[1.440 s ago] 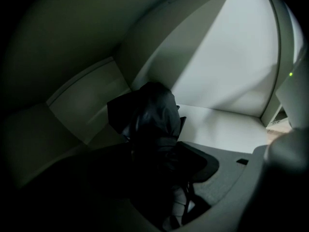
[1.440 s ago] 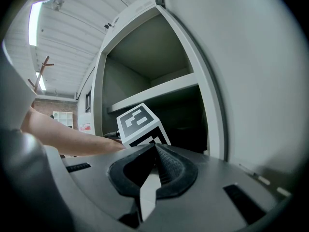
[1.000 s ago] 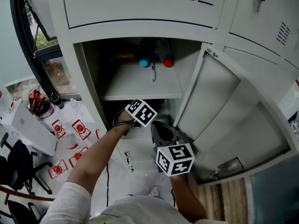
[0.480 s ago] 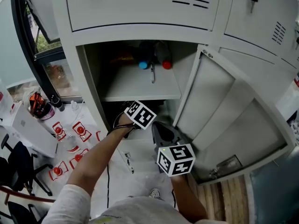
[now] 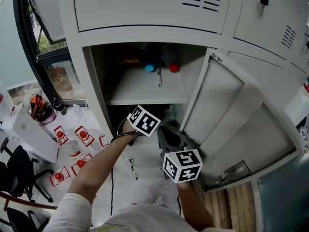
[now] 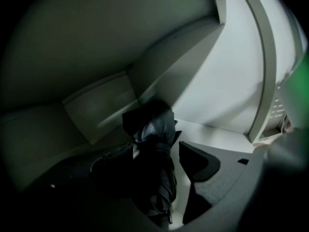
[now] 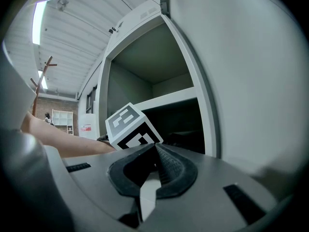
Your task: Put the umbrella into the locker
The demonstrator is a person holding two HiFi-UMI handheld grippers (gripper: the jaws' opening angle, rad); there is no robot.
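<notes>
The grey locker (image 5: 94, 81) stands open, its door (image 5: 219, 105) swung out to the right. My left gripper (image 5: 144, 120) reaches into the dark compartment under the shelf (image 5: 145, 88). In the left gripper view a folded black umbrella (image 6: 153, 129) lies between the jaws of that gripper (image 6: 154, 148) on the compartment floor. A light gap shows between the umbrella and the right pad (image 6: 195, 161), so the jaws stand open around it. My right gripper (image 5: 163, 132) waits outside in front of the locker, its jaws (image 7: 155, 146) shut on nothing.
On the shelf above stand bottles with a blue cap (image 5: 150, 67) and a red cap (image 5: 174, 67), and a metal hook (image 5: 158, 76) hangs there. Shut locker doors (image 5: 145, 4) are above. Left of the locker are a window (image 5: 58, 71), a white desk (image 5: 29, 129) and chairs (image 5: 19, 170).
Almost nothing has moved. The left gripper stays inside the lower compartment and the right one holds its place; the head camera has shifted slightly.
</notes>
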